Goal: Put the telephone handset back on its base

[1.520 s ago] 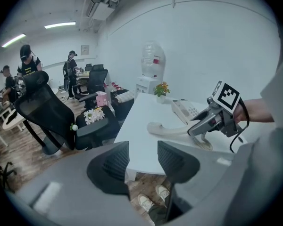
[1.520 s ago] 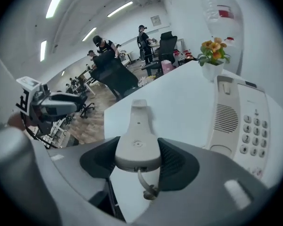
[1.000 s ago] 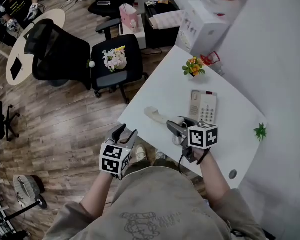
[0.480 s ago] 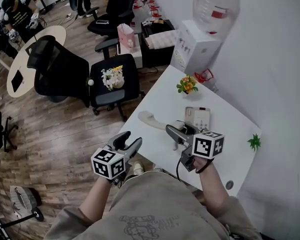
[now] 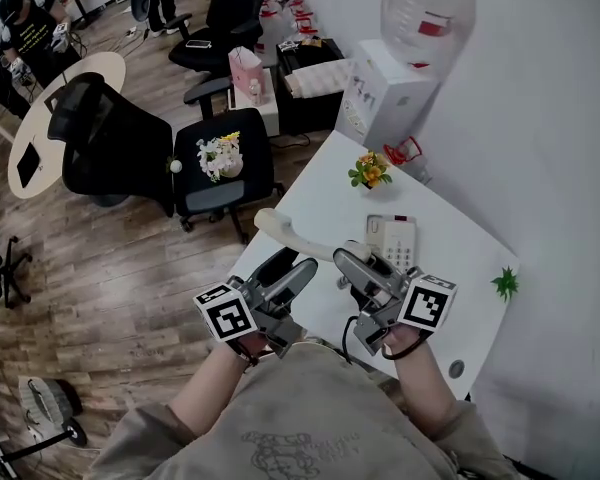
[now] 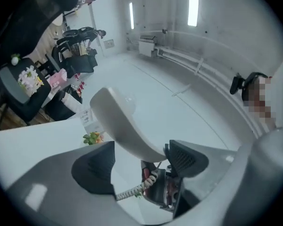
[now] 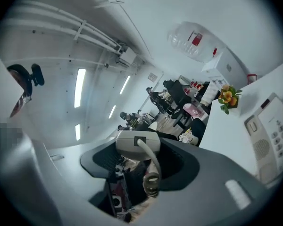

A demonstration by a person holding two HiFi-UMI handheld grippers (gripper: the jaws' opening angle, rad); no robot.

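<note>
The white telephone handset (image 5: 285, 232) hangs above the white table (image 5: 460, 298), slanting from upper left to lower right. My right gripper (image 5: 352, 265) is shut on its cord end (image 7: 137, 144), and the coiled cord (image 7: 151, 175) drops from between the pads. My left gripper (image 5: 292, 271) stands open just below the handset's middle. In the left gripper view the handset (image 6: 122, 121) crosses between its fingertips (image 6: 139, 159), close to the right pad, with a gap at the left pad. The telephone base (image 5: 392, 243) with its keypad lies on the table just beyond the right gripper.
A small pot of orange flowers (image 5: 370, 171) stands at the table's far end and a little green plant (image 5: 505, 284) at its right edge. A water dispenser (image 5: 385, 93) stands past the table. Black office chairs (image 5: 225, 163) stand on the wooden floor to the left.
The handset has come up off the table in my right gripper. My left gripper has swung in from beside the table, rolled, and now sits under the handset.
</note>
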